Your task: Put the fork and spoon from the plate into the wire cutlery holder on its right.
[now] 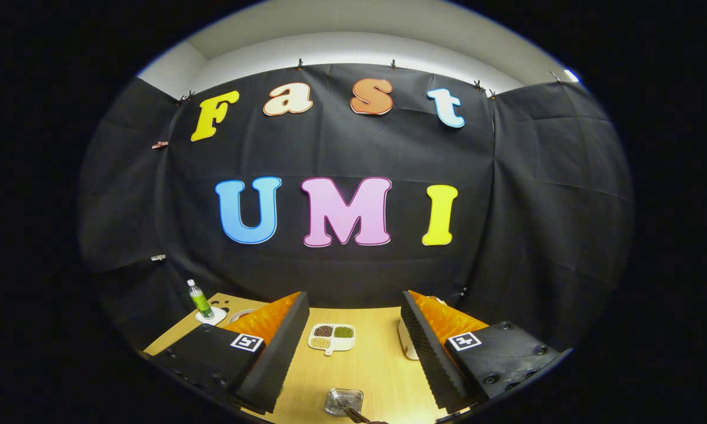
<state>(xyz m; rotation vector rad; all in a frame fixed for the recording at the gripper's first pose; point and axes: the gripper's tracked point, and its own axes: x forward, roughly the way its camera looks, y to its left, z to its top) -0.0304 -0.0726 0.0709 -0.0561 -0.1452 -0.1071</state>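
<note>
Seen from the gripper camera, the gripper (353, 347) is held level above a wooden table (377, 365), its two fingers (274, 353) spread wide apart with nothing between them. Low between the fingers lies a small square metal dish (343, 401) with a dark utensil handle (358, 416) angled beside it. Beyond the fingers sits a white divided tray (331, 338) of grains; a green bottle (200, 299) stands to the left.
</note>
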